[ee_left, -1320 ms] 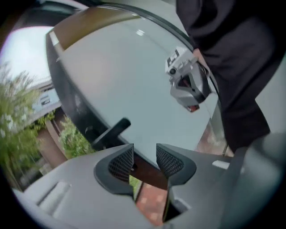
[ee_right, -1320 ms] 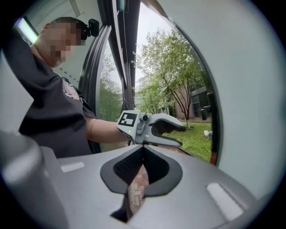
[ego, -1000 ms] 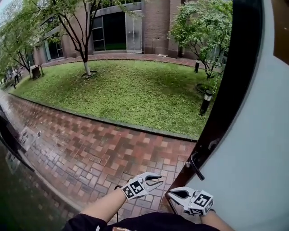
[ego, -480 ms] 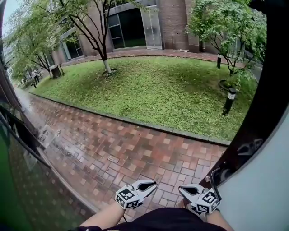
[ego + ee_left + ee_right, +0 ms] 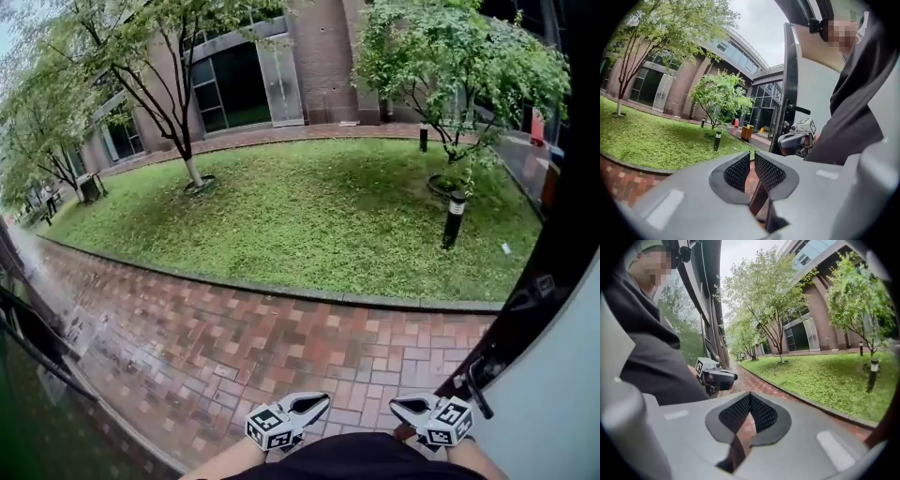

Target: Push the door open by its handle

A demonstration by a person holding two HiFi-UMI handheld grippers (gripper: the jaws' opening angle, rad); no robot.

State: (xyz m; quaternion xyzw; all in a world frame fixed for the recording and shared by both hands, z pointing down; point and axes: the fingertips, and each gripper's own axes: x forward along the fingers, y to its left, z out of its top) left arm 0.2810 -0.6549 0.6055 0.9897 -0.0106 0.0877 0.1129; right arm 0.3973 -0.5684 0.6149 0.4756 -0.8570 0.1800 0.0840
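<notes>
My right hand-held gripper [image 5: 401, 407], jaws pressed together and empty, sits just beside the door handle [image 5: 478, 382]. My left hand-held gripper [image 5: 319, 405] is slightly parted, empty. Brick paving [image 5: 281, 337] below, lawn [image 5: 309, 206] beyond.

No legible text, number, brand or sign in any view.

Printed patterns only: the left tool [image 5: 319, 403] carries a cube [image 5: 266, 427] with black-and-white square markers, and the right tool [image 5: 396, 405] carries a like cube [image 5: 452, 419]. These are code squares, not letters or digits.

Far right, near the building: red panel [image 5: 536, 127]. Any print on it is too small to read.
</notes>
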